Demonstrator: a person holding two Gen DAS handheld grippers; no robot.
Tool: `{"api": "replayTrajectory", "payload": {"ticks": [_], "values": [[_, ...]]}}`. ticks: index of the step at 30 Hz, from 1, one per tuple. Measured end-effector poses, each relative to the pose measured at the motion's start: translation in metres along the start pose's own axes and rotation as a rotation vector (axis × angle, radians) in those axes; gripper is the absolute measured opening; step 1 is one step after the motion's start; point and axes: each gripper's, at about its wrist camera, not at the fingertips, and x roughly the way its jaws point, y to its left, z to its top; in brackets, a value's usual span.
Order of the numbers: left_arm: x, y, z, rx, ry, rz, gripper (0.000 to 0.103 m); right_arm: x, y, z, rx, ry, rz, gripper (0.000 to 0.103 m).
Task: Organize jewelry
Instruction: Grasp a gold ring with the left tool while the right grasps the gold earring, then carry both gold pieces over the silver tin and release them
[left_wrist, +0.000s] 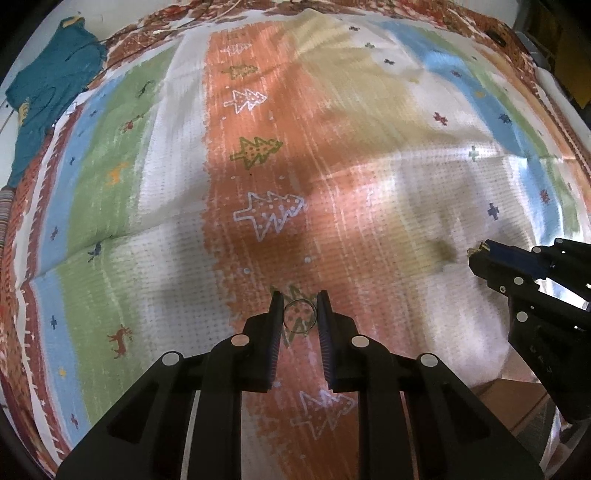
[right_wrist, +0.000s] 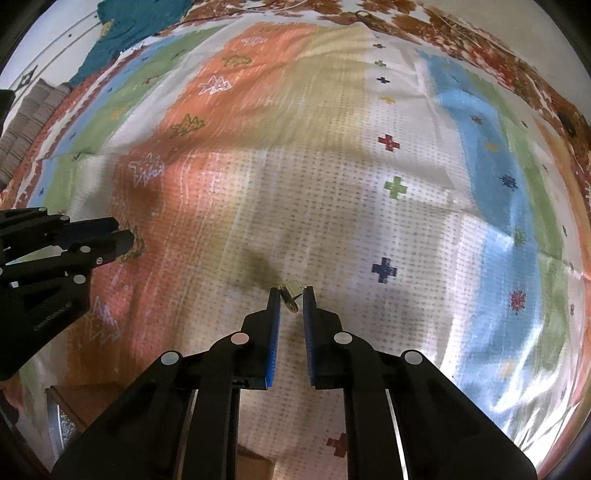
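While left tongs (left_wrist: 299, 309) pinch a face-on ring (left_wrist: 299, 316), right tongs (right_wrist: 291, 295) grip another ring (right_wrist: 291, 293).

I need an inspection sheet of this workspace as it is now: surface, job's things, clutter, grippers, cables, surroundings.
Surface: patterned bedspread, colourful stripes, creased.
Job's things: thin ring between the left fingers; small gold jewelry piece between the right fingers.
Clutter: teal garment at the far left edge.
Grippers: left gripper shut on the ring; right gripper shut on the gold piece.
Cables: nothing seen.
Surroundings: wooden furniture beside the bed.
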Motion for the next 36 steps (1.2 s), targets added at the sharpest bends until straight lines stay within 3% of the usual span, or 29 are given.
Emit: {"api": "replayTrajectory", "payload": {"ticks": [36], "values": [[-0.104,-0.025,-0.029,0.034,-0.184,-0.083,0.018,-0.088,-0.010,-0.034,0.055,-0.145,-0.005,0.013]]}}
